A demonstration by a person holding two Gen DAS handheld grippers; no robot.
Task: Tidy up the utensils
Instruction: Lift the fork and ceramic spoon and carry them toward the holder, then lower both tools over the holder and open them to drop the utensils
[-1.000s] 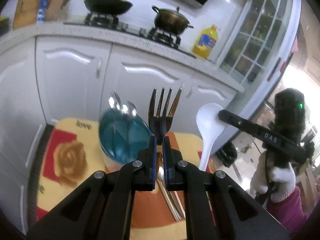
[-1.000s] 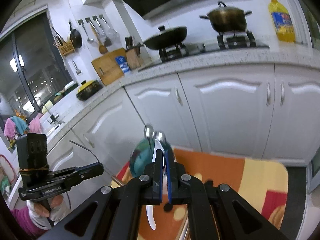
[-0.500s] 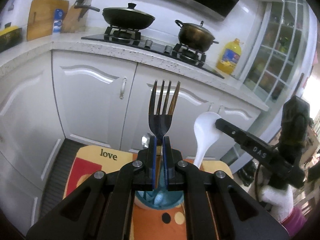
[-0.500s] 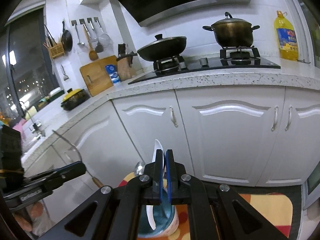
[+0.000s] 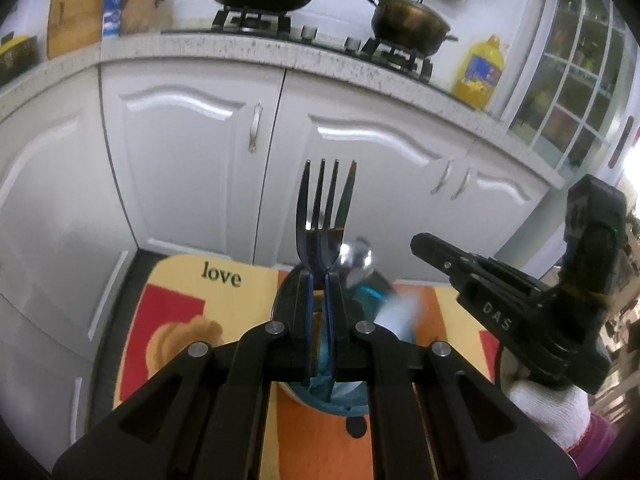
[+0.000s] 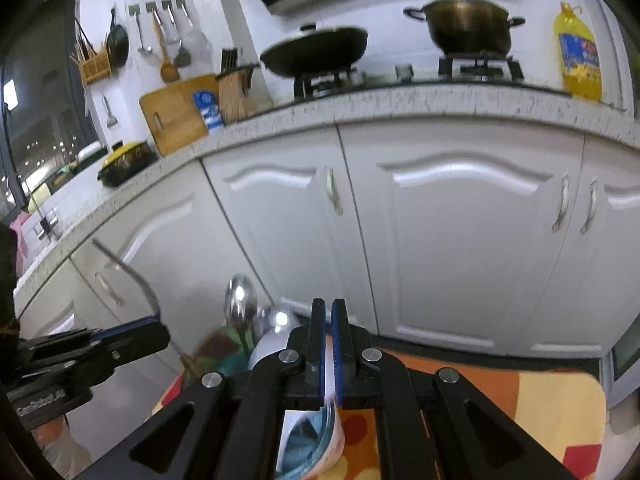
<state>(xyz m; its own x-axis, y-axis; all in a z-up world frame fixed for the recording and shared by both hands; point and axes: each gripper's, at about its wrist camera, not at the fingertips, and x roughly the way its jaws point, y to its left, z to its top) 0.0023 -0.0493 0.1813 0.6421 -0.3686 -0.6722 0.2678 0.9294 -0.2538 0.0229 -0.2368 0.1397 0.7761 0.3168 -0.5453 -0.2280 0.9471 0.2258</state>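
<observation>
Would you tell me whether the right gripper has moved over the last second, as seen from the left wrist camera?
Yes. The right gripper has come down and in towards the blue cup; it stood against the cabinet doors before.

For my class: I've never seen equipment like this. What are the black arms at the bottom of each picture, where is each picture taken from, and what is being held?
No robot here: a person holds a handheld claw in each hand, with a wide-angle camera on each looking forward along its two fingers. That is why black arms fill the bottom of both pictures.

The left-wrist view shows the left claw shut on a dark metal fork, tines up. To its right is the right claw's body, held by a white-gloved hand.

The right-wrist view shows the right claw shut on a white spoon, mostly hidden behind the fingers.

Beneath both sits a blue cup on a patterned mat, with metal spoons already standing in it. Behind are white cabinets and a counter with pans.
</observation>
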